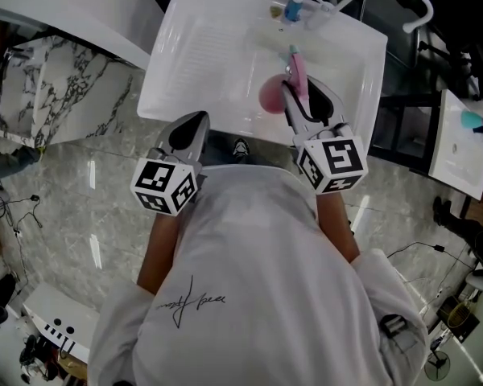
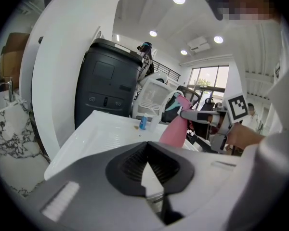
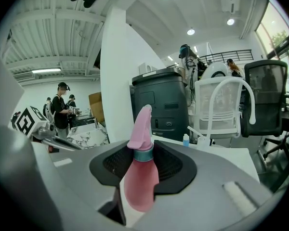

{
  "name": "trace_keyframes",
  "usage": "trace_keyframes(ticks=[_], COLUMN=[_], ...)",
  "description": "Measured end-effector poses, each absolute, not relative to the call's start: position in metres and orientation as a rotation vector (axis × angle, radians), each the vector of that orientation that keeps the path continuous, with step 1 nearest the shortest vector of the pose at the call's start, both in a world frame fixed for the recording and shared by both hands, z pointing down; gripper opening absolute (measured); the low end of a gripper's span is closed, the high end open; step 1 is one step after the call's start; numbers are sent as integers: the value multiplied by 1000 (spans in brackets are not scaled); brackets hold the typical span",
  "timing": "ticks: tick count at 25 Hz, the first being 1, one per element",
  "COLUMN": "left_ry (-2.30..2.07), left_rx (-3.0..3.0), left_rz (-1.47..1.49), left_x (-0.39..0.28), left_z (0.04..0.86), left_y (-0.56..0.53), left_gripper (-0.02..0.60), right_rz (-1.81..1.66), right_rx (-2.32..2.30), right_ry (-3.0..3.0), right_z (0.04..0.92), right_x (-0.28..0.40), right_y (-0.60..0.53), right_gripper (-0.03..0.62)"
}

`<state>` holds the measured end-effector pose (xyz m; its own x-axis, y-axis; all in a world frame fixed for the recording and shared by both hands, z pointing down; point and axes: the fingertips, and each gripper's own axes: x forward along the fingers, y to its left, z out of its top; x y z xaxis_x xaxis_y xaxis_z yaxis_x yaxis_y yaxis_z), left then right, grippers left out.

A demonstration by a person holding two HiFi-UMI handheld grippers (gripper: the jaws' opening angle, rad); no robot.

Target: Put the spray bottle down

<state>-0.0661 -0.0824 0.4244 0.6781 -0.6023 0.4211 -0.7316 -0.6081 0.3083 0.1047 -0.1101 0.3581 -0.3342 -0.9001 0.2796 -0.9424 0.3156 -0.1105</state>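
We see the right gripper (image 1: 304, 95) (image 3: 143, 153) pinching the pink spray bottle (image 1: 272, 95) (image 3: 140, 182). Its two dark pads press on the bottle from both sides, just under the teal ring of the neck, and the pink spray head rises above the jaws. In the left gripper view the spray bottle (image 2: 174, 129) stands almost upright. It is over the right part of the white table (image 1: 193, 55), nearer to the near edge than to the far edge. Its bottom is hidden in every view, so we cannot tell if it touches the table top. The left gripper (image 1: 195, 123) (image 2: 145, 146) has its jaws pressed together at the tips, and nothing is between them. It points over the near edge of the table, towards the near left corner, well apart from the bottle. At the far edge of the table, towards the far right corner, stands a small blue bottle (image 1: 294, 8) (image 2: 143, 122) (image 3: 185, 140). Behind the far edge we see a dark grey cabinet (image 2: 103, 88) (image 3: 166, 100) and a white chair (image 3: 221, 100) beside it.
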Motion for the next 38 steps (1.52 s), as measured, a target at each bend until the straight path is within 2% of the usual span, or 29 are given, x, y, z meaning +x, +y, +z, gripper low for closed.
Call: trace_keyframes(ticks=[38], left_ry=[-1110], left_rx=[2332], left_rz=[393], left_x=[-89], left_z=[434], left_y=[-127], left_gripper=[40], right_rz=[400], right_rx=[1605], right_ry=[-2430], right_z=[372], right_x=[98], right_y=[-180], right_gripper=[126])
